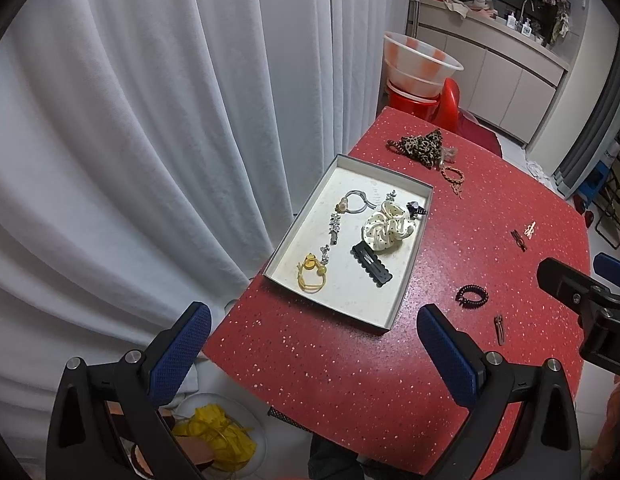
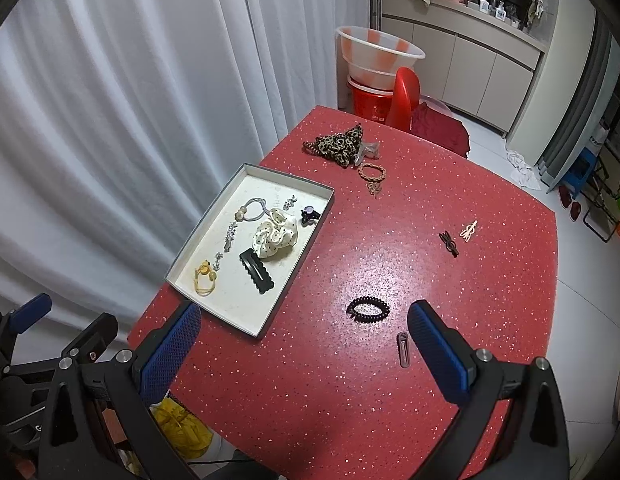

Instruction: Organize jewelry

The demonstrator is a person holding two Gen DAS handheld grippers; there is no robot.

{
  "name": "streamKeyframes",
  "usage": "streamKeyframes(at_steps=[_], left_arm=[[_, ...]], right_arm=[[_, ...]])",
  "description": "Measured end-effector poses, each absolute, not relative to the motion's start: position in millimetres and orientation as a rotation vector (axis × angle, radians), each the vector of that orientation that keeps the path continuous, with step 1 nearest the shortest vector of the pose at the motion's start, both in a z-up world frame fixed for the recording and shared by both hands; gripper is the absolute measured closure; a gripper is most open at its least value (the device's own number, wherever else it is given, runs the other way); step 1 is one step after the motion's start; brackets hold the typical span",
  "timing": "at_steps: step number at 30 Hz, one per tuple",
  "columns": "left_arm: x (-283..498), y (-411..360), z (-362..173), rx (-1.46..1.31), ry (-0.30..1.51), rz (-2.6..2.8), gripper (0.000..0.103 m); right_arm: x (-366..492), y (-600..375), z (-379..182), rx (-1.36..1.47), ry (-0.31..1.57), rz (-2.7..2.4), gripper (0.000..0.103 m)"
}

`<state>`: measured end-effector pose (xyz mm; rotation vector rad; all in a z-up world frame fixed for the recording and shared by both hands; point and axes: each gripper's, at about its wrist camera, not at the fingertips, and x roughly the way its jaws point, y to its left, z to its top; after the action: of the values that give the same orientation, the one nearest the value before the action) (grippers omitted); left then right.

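A shallow white tray [image 1: 405, 280] [image 2: 288, 276] sits on the red glitter table [image 1: 349, 380] [image 2: 349, 400]. It holds a dotted cream scrunchie [image 1: 385, 230] [image 2: 276, 236], a black scalloped clip [image 1: 371, 265] [image 2: 257, 271], a yellow tie [image 1: 310, 274] [image 2: 205, 276] and several small pieces. Loose on the table lie a black coil tie [image 1: 471, 296] [image 2: 367, 308], a slim brown clip [image 1: 499, 328] [image 2: 403, 348], a black and a cream clip [image 2: 457, 238], a braided bracelet [image 2: 371, 172] and a leopard scrunchie [image 1: 421, 146] [image 2: 341, 142]. My left gripper [image 1: 313, 354] and right gripper [image 2: 304, 354] hover open and empty above the near table edge.
White curtains hang at left. A red chair [image 2: 405, 98] and stacked basins [image 2: 373, 56] stand beyond the far table edge. A bowl with yellow fabric [image 1: 222, 436] lies on the floor below the near left corner. Kitchen cabinets are at the back right.
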<state>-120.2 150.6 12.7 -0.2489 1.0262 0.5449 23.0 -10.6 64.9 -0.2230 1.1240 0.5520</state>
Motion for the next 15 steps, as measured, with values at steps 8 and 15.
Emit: streamKeyframes(at_steps=[8, 15], left_arm=[[-122.1, 151.6, 11.6, -0.250, 1.026, 0.551, 0.000], [-122.0, 151.5, 12.3, -0.250, 1.026, 0.550, 0.000]], right_arm=[[22.1, -9.3, 64.7, -0.223, 1.123, 0.559, 0.000], [22.3, -8.1, 62.6, -0.223, 1.122, 0.562, 0.000]])
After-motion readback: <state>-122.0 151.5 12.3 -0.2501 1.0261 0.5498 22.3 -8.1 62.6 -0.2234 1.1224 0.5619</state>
